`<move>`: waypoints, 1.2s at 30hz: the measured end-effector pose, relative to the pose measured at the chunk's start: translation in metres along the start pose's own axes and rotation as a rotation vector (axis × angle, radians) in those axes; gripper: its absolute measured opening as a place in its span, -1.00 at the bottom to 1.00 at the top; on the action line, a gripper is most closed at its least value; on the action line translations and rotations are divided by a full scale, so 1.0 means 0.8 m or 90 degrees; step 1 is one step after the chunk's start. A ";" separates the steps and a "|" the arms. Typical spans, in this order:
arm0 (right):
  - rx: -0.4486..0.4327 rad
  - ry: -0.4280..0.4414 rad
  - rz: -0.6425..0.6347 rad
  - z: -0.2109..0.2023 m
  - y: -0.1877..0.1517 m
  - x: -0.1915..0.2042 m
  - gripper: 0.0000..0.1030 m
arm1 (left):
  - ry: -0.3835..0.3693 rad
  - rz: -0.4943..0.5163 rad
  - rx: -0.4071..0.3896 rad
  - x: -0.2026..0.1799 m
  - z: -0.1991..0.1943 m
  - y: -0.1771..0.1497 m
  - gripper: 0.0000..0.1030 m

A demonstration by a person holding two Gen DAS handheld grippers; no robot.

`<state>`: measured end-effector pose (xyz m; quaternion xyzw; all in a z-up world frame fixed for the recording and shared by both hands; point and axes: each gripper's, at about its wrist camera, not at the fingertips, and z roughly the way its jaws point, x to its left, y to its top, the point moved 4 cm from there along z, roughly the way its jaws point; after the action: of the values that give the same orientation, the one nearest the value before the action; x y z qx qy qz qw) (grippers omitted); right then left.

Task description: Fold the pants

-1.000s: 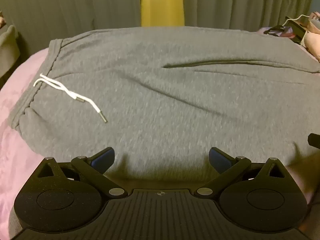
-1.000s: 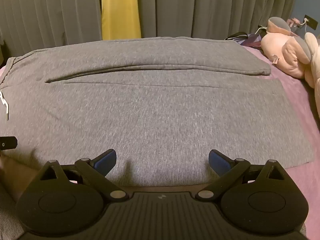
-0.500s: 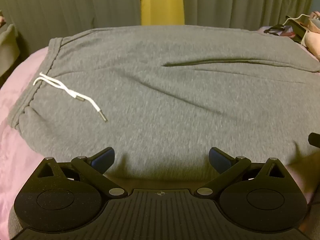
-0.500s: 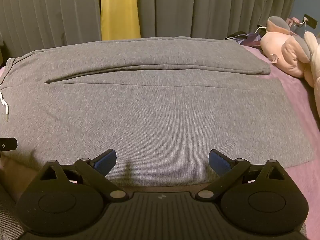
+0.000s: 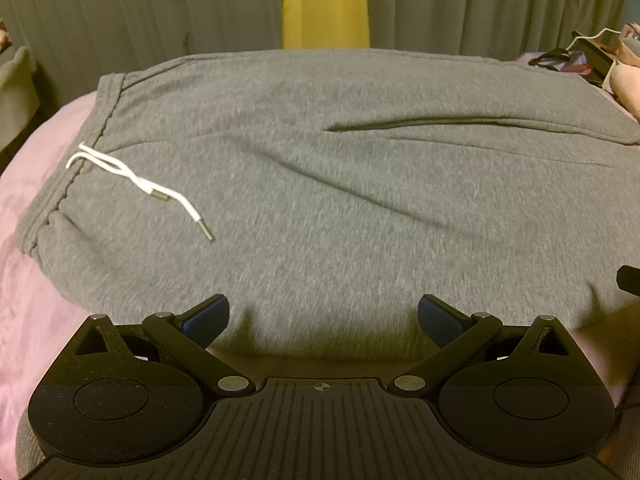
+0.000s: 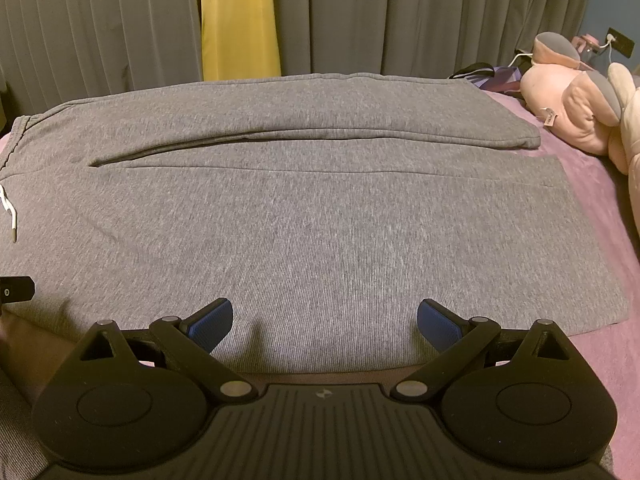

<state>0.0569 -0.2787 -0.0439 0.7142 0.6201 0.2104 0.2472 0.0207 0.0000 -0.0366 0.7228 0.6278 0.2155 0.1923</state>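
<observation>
Grey sweatpants (image 5: 360,184) lie spread flat across a pink bed, waistband to the left, legs running right. A white drawstring (image 5: 136,180) rests on the fabric near the waistband. In the right wrist view the two legs of the sweatpants (image 6: 320,220) lie side by side, their cuffs ending at the right. My left gripper (image 5: 323,320) hovers open over the near edge of the hip area, holding nothing. My right gripper (image 6: 325,322) is open above the near edge of the closer leg, also empty.
Pink bedsheet (image 5: 36,280) shows left of the waistband and the bedsheet (image 6: 600,208) continues past the cuffs. Pink plush toys (image 6: 580,108) lie at the right. Grey curtains (image 6: 400,16) with a yellow strip (image 6: 236,20) hang behind the bed. A dark bag (image 5: 560,60) sits far right.
Both views shifted very slightly; the pants have not moved and both grippers stay open over the near edge.
</observation>
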 end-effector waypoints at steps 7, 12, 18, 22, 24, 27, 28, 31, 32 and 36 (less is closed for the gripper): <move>0.000 0.000 0.000 0.000 0.000 0.000 0.92 | 0.000 0.000 0.001 0.001 0.001 -0.001 1.00; -0.001 0.000 0.000 0.000 0.000 0.000 0.92 | -0.001 -0.001 0.001 0.001 0.002 -0.002 1.00; 0.000 0.000 -0.001 -0.001 0.000 0.000 0.92 | -0.001 -0.001 0.002 0.001 0.002 -0.002 1.00; 0.001 0.000 -0.001 0.000 -0.001 0.000 0.92 | -0.001 -0.001 0.002 0.001 0.002 -0.002 1.00; 0.001 -0.001 0.000 -0.001 -0.001 0.000 0.92 | -0.001 -0.002 0.003 0.001 0.003 -0.005 1.00; 0.001 -0.001 0.000 0.000 -0.001 0.000 0.92 | -0.001 -0.002 0.003 0.001 0.002 -0.008 1.00; 0.001 -0.001 0.000 0.000 -0.002 0.000 0.92 | 0.000 -0.002 0.003 0.001 0.003 -0.006 1.00; 0.001 -0.001 -0.001 -0.001 -0.002 -0.002 0.92 | -0.001 -0.002 0.004 0.001 0.003 -0.006 1.00; 0.001 0.000 -0.001 0.000 -0.002 0.000 0.92 | 0.000 -0.003 0.004 0.001 0.003 -0.007 1.00; 0.001 0.000 -0.001 0.000 -0.002 0.000 0.92 | 0.000 -0.003 0.006 0.001 0.003 -0.006 1.00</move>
<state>0.0556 -0.2783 -0.0450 0.7141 0.6207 0.2094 0.2468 0.0182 0.0015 -0.0414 0.7222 0.6304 0.2122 0.1898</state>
